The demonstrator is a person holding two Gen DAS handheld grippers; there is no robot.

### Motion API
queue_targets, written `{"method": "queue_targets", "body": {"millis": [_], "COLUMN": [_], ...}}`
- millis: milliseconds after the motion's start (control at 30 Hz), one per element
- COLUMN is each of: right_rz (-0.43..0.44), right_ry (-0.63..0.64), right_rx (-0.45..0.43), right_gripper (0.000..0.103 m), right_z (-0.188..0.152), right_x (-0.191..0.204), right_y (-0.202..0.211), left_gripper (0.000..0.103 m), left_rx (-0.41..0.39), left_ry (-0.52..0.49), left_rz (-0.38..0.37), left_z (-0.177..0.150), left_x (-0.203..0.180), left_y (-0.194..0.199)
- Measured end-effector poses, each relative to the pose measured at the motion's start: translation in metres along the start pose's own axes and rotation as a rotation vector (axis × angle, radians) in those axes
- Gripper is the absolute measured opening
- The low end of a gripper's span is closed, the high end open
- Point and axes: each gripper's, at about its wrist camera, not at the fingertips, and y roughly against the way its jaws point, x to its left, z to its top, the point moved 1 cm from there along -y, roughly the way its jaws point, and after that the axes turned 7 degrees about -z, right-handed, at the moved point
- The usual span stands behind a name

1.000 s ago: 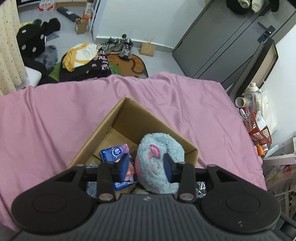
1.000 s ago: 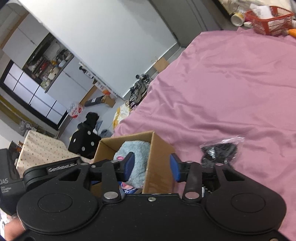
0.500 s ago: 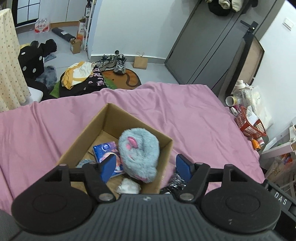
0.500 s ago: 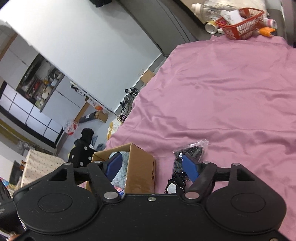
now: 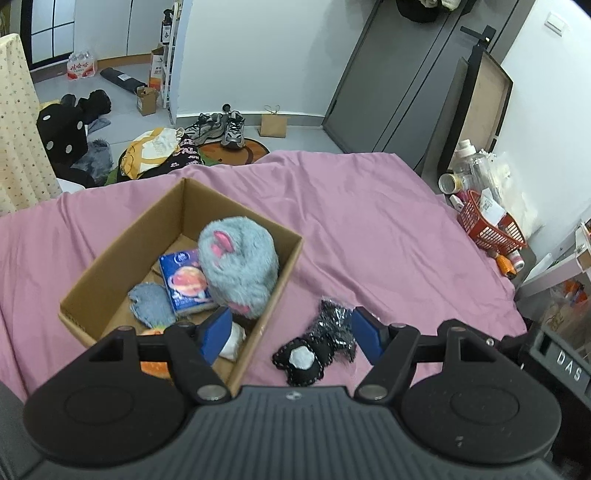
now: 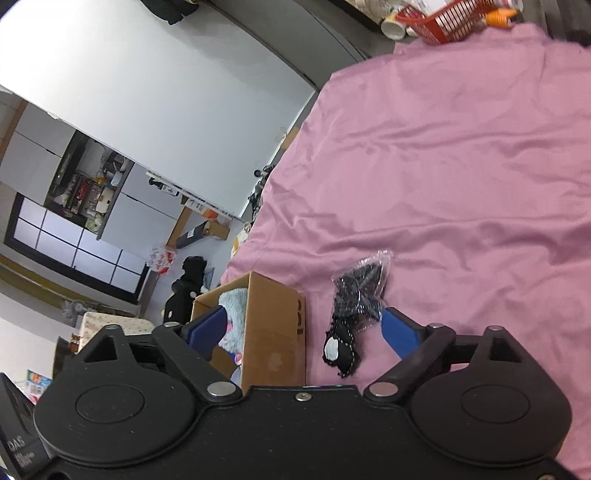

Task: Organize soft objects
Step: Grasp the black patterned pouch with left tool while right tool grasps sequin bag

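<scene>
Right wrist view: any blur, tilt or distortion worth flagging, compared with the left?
Right wrist view: rolled sideways, fisheye-bent wall, basket and pink sheet smeared. Left wrist view: level, sharper; plush and box crisp, door edges bowed.

The left gripper (image 5: 291, 334) is hanging with its jaws spread wide, its blue pads (image 5: 216, 334) gripping nothing and the fingers pointing forward and down. The right gripper (image 6: 304, 332) is likewise standing wide apart and empty, its blue pads (image 6: 400, 332) angling outward, the body rolling to one side so its view is tilting.
</scene>
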Motion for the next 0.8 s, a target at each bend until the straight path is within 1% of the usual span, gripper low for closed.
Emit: {"method": "queue_targets", "body": {"millis": [33, 167, 200, 233, 267, 300, 467, 600, 700, 800], "right_rz": [0.004, 0.023, 0.029, 0.035, 0.039, 0.041, 0.076, 0.087, 0.093, 0.103], "right_ry": [-0.004, -0.023, -0.029, -0.034, -0.040, -0.044, -0.051, -0.044, -0.057, -0.056], "right_rx": [0.005, 0.025, 0.028, 0.028, 0.030, 0.032, 0.038, 0.078, 0.092, 0.106], "right_gripper": [0.097, 0.099, 0.100, 0.101, 0.101, 0.101, 0.102, 0.102, 0.102, 0.102], "right_z": [0.000, 0.001, 0.002, 0.003, 0.003, 0.004, 0.007, 0.007, 0.008, 0.009], "right_x": [-0.002, -0.012, -0.014, -0.016, -0.019, -0.020, -0.029, -0.036, -0.040, -0.042], "right_y": [0.000, -0.001, -0.001, -0.001, -0.001, 0.000, -0.001, -0.013, -0.021, -0.029], "left_gripper": [0.070, 0.071, 0.076, 0.080, 0.083, 0.083, 0.084, 0.084, 0.084, 0.083], "left_rx": [0.000, -0.013, -0.015, -0.018, -0.026, -0.035, -0.050, -0.034, -0.015, 0.007], "left_ry": [-0.001, 0.030, 0.039, 0.048, 0.057, 0.061, 0.058, 0.023, -0.014, -0.030], "left_rz": [0.007, 0.003, 0.009, 0.018, 0.024, 0.027, 0.052, 0.080, 0.086, 0.089], "left_z": [-0.004, -0.020, -0.025, -0.029, -0.032, -0.035, -0.049, -0.059, -0.066, -0.072], "left_x": [-0.003, -0.012, -0.014, -0.015, -0.016, -0.018, -0.029, -0.039, -0.041, -0.043], "left_y": [0.000, -0.002, -0.003, -0.004, -0.005, -0.006, -0.018, -0.033, -0.044, -0.056]}}
